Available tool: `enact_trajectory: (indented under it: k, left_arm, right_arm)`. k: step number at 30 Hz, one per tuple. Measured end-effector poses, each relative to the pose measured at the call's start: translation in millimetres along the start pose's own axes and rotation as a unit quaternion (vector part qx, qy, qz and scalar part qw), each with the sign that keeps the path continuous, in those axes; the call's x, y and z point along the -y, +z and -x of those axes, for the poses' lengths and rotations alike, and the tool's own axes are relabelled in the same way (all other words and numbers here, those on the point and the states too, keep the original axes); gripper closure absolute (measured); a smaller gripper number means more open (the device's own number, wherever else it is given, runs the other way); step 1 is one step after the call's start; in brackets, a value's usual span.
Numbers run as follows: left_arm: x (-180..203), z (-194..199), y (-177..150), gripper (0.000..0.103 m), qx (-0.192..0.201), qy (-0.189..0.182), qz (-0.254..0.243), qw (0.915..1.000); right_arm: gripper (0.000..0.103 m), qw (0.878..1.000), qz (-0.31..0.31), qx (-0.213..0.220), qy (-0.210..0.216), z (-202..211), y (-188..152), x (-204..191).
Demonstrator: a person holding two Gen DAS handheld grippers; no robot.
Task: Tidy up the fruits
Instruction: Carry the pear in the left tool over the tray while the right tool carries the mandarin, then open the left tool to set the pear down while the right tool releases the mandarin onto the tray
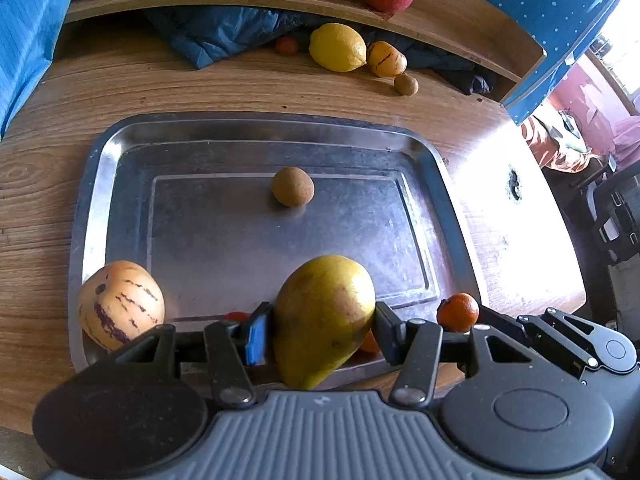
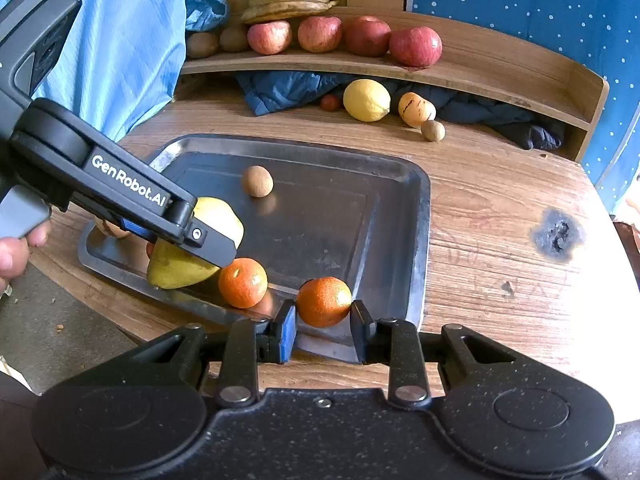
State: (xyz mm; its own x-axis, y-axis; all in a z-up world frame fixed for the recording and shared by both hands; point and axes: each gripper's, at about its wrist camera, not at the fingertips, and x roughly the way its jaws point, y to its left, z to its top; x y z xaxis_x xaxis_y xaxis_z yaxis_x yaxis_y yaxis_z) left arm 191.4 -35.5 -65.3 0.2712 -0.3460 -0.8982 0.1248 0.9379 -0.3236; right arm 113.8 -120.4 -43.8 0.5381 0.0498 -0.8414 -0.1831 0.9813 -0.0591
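a: both tools are loaded over the metal tray (image 1: 92,184) on the table (image 2: 500,216). the left hand-held gripper (image 1: 322,326) pinches a yellow-green mango (image 1: 324,316) across its belly, above the tray's near edge; the right hand-held gripper (image 2: 323,318) has its pads closed on a tangerine (image 2: 324,302) at the tray's near rim.

b: and what makes a clean set-down from here?

a: bring each fruit low before letting go. round fruit on bare steel will likely roll, as the small brown fruit (image 1: 292,186) sitting alone mid-tray suggests.

b: where should the mango go?

a: the bare middle looks best, apart from the striped melon (image 1: 120,306) at the near left corner. a second tangerine (image 2: 243,282) lies just beside the mango, so a tilted release could knock it.

b: is the mango touching the tray yet?

a: hard to say; the left tool hides its underside.
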Motion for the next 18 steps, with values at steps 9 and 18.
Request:
enact_trajectory:
  k: [9,18]
  left_arm:
    - [-0.1,-0.9,0.4,0.047,-0.004,0.01,0.004,0.9999]
    - [-3.5,8.7,-0.6,0.041,-0.004,0.0,0.008,1.0]
  right_arm:
    - [0.072,1.0,0.002,-0.007,0.008,-6.1,0.5,1.8]
    - [0.071,1.0,0.008,-0.013,0.017,-11.1,2.3,2.6]
